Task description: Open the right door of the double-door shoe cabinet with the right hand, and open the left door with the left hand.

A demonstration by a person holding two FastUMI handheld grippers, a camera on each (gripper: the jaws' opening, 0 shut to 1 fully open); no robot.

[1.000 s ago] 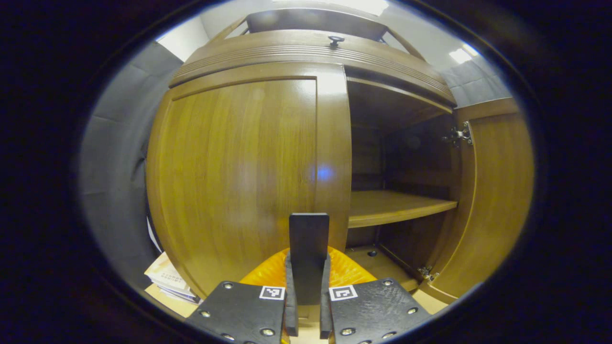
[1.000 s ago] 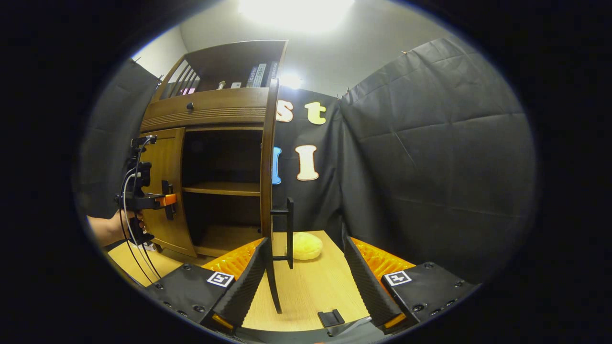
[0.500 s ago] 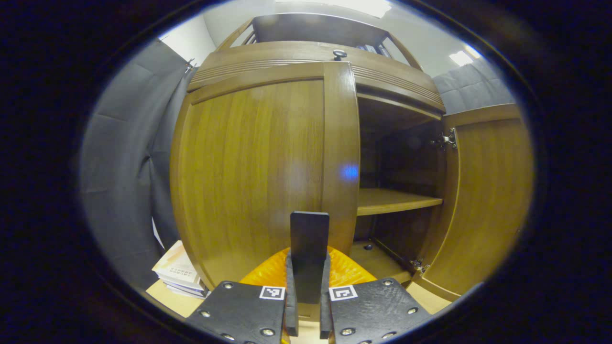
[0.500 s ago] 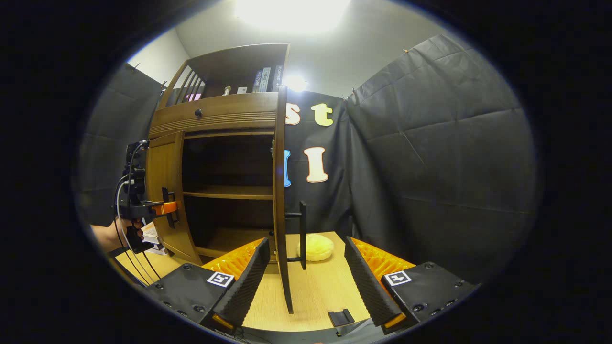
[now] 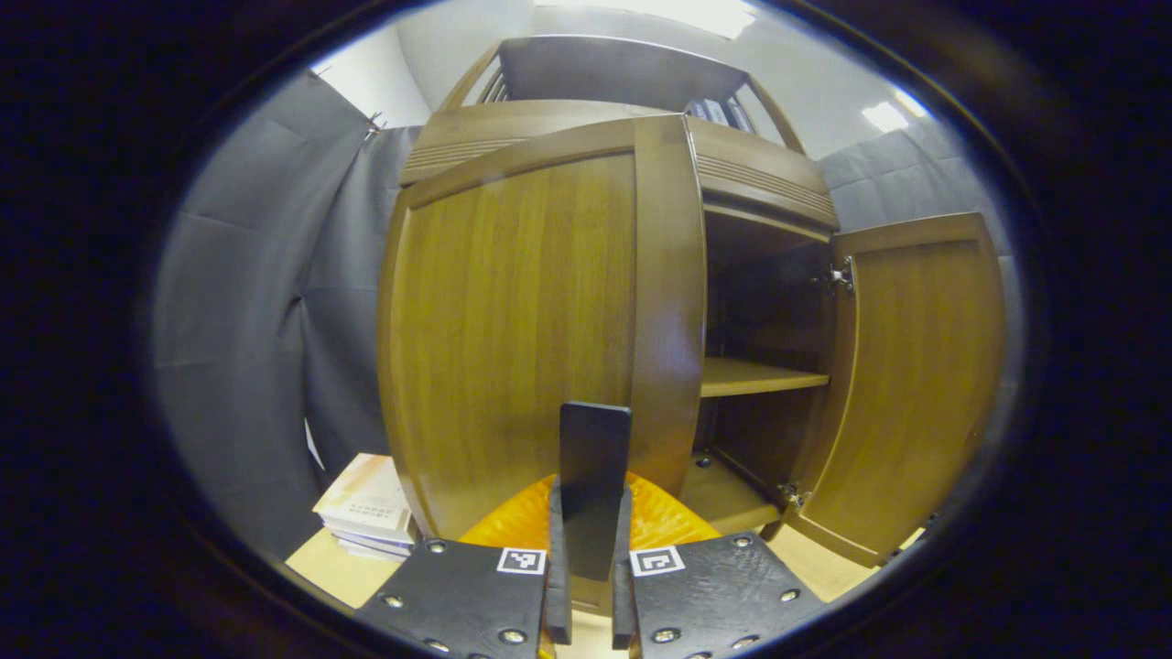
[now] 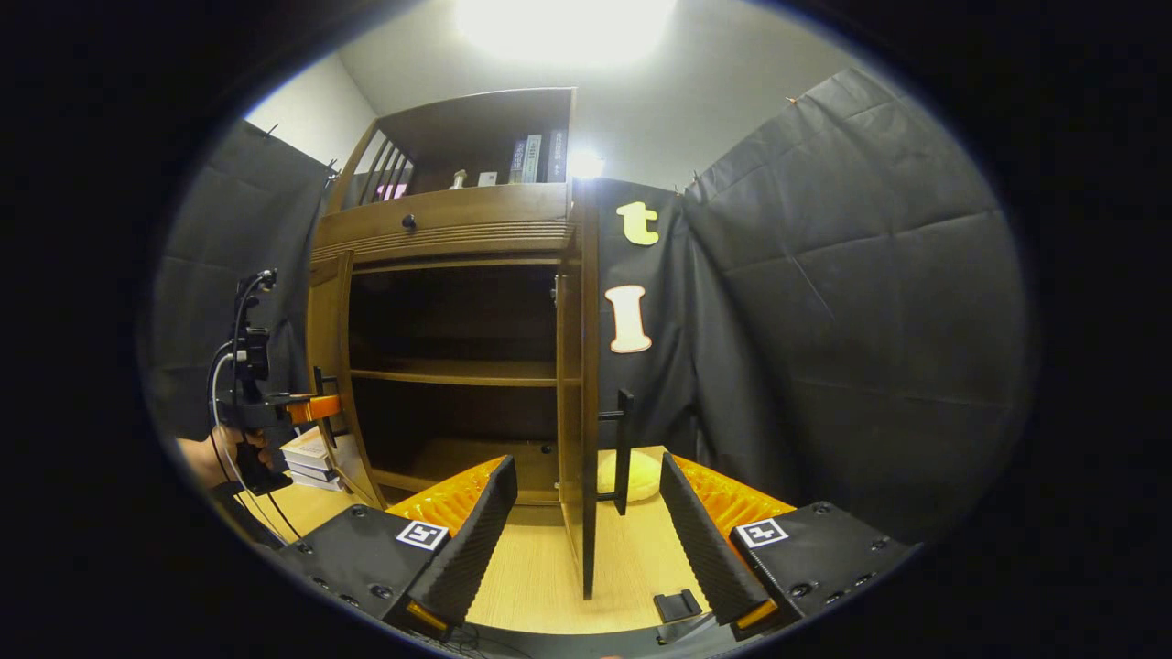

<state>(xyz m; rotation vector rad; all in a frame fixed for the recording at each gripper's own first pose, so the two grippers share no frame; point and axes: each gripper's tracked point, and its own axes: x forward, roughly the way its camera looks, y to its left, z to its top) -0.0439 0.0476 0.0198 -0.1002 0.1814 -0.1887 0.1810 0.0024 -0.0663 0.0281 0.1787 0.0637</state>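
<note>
A stack of books (image 5: 366, 508) lies on the table (image 6: 540, 586) left of the cabinet (image 6: 449, 229). More books (image 6: 536, 157) stand on its top shelf (right end).

Two gripper-mounted fisheye views aimed at the shoe cabinet (image 6: 449, 238)

The cabinet is seen from close in front of its left door (image 5: 531, 320) in the left gripper view, looking slightly upward, with the open interior to the right of that door. In the right gripper view it is seen from farther back, in line with the edge of the right door (image 6: 586, 384). The interior shelf (image 5: 755, 375) is shared by both views.
</note>
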